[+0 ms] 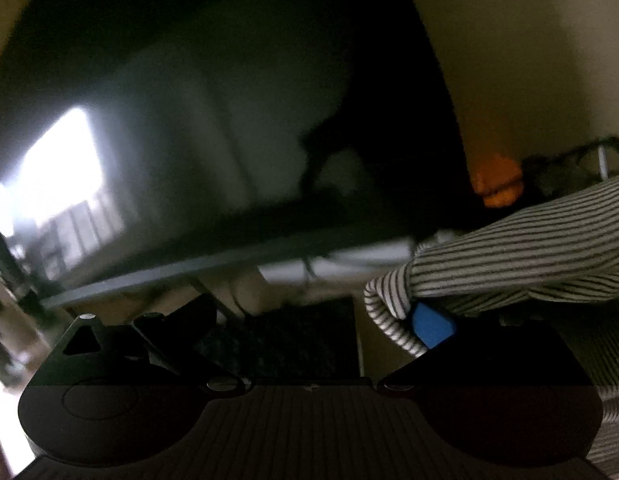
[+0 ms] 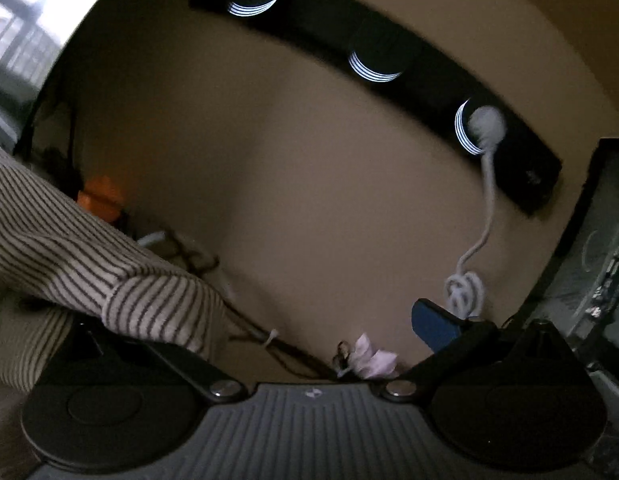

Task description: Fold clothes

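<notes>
Your largest item in view was the striped shirt (image 1: pixel 521 256). In the left wrist view it stretched from the right edge down to the right finger, where its folded edge lay draped over the blue pad (image 1: pixel 431 326). In the right wrist view the shirt (image 2: pixel 89 264) came in from the left and covered the left finger.

Your left gripper (image 1: pixel 309 320) had its fingers set wide apart. The cloth touched only one pad, so a grasp could not be confirmed.

Your right gripper (image 2: pixel 305 332) also stood spread. Its right blue pad (image 2: pixel 435 328) was bare, and the left finger was hidden under cloth.

Far behind, a dark bar (image 2: pixel 389 76) crossed the wall. A white cord (image 2: pixel 481 216) hung from it.
</notes>
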The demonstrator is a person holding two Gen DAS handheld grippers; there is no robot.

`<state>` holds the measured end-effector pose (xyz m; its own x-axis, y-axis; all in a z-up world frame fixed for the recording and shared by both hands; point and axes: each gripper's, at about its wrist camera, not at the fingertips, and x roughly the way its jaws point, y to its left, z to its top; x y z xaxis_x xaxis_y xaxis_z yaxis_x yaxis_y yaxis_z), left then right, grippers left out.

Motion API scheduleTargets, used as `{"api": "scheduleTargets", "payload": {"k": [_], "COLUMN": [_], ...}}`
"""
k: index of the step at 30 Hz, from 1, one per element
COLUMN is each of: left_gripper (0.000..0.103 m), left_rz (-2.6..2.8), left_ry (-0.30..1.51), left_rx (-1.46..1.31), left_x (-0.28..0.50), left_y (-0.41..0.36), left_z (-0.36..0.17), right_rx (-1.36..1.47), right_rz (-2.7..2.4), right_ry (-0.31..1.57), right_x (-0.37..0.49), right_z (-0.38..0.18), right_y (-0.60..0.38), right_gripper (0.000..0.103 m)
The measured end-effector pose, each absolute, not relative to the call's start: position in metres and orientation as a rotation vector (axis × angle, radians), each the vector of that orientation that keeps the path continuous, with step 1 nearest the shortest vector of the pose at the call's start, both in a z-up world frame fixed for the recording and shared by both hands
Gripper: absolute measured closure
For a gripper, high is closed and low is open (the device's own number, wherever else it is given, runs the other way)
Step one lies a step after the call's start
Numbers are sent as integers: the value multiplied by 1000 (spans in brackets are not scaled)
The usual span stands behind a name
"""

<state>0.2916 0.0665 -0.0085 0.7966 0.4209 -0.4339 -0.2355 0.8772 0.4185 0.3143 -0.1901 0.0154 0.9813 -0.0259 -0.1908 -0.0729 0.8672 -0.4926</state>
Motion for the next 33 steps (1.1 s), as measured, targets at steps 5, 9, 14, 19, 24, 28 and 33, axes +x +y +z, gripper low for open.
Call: {"api": "scheduleTargets", "payload": {"k": [5, 9, 14, 19, 24, 28, 33], "left_gripper": [0, 0, 0, 0, 0, 52, 38], "left_rz": [465, 497, 229, 44, -32, -49, -120], "left_ry": [335, 263, 366, 494, 567, 614, 604], "left_rx": [437, 345, 146, 221, 399, 510, 549], "left_x": [250, 215, 176, 159, 179, 216, 251], "left_y": [49, 62, 69, 40, 16, 14, 6], "left_z": [33, 68, 65, 11, -32, -52, -50], "right_rx": [-474, -450, -428, -327, -298, -342, -364], "right_rz": [-12, -53, -26, -7, -10, 8, 136], "right_ry": [86, 59, 183, 320, 387, 424, 485], "right_x": [277, 251, 240, 235, 247, 253, 255], "right_z": [53, 86, 86, 76, 70, 56, 38], "right_y": [-205, -215, -232, -254, -267, -271, -278], "right_gripper": [0, 0, 0, 0, 0, 0, 0]}}
